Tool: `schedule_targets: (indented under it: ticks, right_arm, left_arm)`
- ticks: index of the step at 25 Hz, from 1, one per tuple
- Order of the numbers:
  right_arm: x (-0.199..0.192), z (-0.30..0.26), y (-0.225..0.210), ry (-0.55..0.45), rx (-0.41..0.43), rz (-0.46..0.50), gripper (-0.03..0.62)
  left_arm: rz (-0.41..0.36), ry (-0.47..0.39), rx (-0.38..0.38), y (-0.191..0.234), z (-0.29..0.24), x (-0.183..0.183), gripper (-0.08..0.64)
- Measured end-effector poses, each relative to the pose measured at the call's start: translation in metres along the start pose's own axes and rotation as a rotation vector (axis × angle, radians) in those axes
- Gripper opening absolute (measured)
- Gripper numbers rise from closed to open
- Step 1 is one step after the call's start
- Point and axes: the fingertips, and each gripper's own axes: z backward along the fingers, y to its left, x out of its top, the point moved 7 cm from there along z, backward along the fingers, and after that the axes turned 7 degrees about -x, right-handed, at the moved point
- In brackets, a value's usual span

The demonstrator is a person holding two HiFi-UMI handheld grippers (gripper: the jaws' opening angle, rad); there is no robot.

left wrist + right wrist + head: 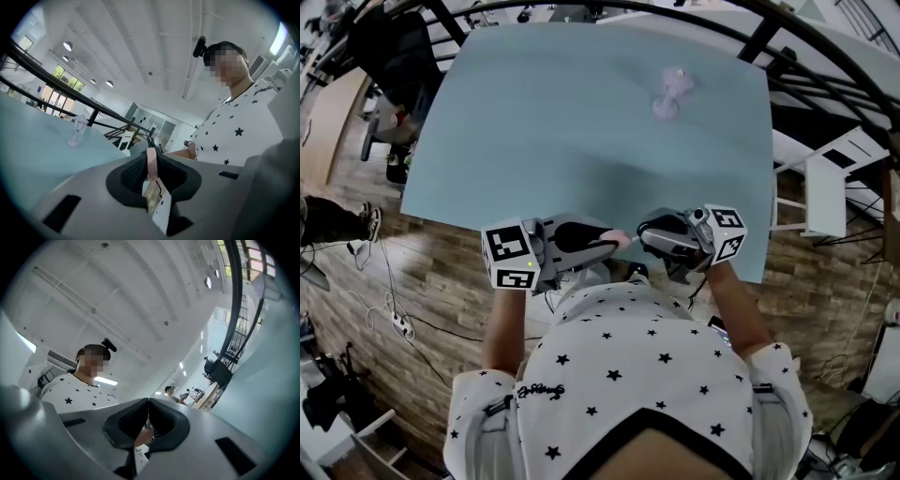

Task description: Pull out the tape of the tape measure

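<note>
In the head view both grippers meet just off the near edge of the pale blue table, in front of the person's chest. My left gripper is shut on a pink tape measure. In the left gripper view, the tape measure stands edge-on between the black pads. My right gripper faces it from the right, with its tips at the pink end. In its own view the right gripper has its pads pressed together at the tips. A pinkish bit shows in the slit below them.
A small clear goblet stands far back on the table; the left gripper view shows this goblet at the left. A white stand is beside the table's right edge. A power strip and cables lie on the wood floor at left.
</note>
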Motion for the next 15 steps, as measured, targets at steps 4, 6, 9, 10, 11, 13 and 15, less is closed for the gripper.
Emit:
schedule_targets:
  ticks: [4,6,9,10,11,13,15]
  right_arm:
    - [0.013,0.001,0.008,-0.112,-0.011,0.107,0.002]
    - [0.019,0.004,0.009,-0.172,-0.014,0.137,0.003]
    - [0.029,0.009,0.009,-0.249,-0.027,0.157,0.002]
    - [0.032,0.011,0.009,-0.271,-0.035,0.163,0.002]
    - [0.035,0.013,0.009,-0.294,-0.042,0.169,0.002]
    - [0.043,0.021,0.011,-0.343,-0.054,0.178,0.002]
    - [0.049,0.027,0.012,-0.383,-0.067,0.192,0.002]
  left_arm:
    - [0.068,-0.120,-0.006,0.004,0.003,0.003,0.087]
    - [0.105,-0.179,-0.021,0.007,0.004,0.004,0.087]
    - [0.128,-0.209,-0.018,0.009,0.006,0.002,0.087]
    - [0.130,-0.211,-0.015,0.009,0.007,0.002,0.087]
    - [0.132,-0.213,-0.012,0.010,0.008,0.002,0.087]
    - [0.137,-0.219,-0.005,0.010,0.011,0.001,0.087]
    - [0.141,-0.223,0.002,0.011,0.013,0.001,0.087]
